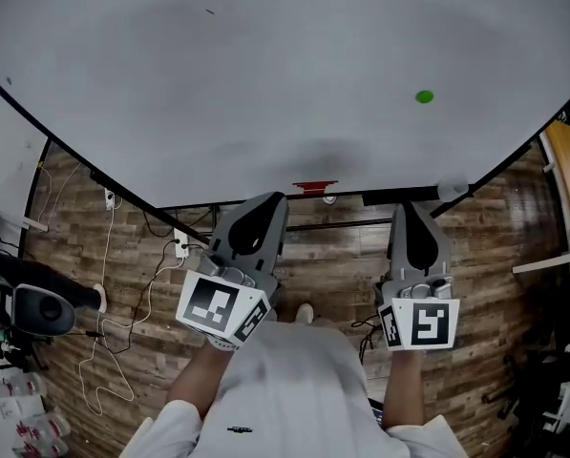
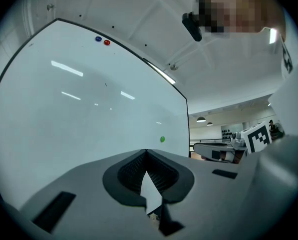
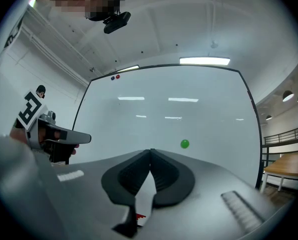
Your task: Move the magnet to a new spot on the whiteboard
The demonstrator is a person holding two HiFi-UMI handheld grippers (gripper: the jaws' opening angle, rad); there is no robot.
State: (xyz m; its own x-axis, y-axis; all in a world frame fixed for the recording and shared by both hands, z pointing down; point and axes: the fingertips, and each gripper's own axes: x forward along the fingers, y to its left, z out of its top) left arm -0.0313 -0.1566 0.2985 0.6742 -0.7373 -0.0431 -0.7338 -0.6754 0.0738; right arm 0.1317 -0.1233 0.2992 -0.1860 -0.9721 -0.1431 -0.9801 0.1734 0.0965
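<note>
Both tools are up in front of the whiteboard [image 1: 218, 84]. The left gripper [image 1: 273, 200] has its jaws pressed together, with nothing between them. Same story for the right gripper [image 1: 407, 208]: tips touching, empty. The green magnet [image 1: 424, 96] sits on the right part of the board, well apart from either tool and nearer the right one. Up by the top edge, a blue magnet [image 3: 113, 77] and a red magnet [image 3: 118, 76] sit side by side.

No words, numbers or brand names legible, only black-and-white square code patterns on the left cube [image 1: 215, 305] of the left gripper [image 1: 268, 201] and the right cube [image 1: 428, 324] of the right gripper [image 1: 406, 208], small red tag [image 1: 315, 187] at the whiteboard [image 1: 265, 65] bottom edge too small to read
</note>
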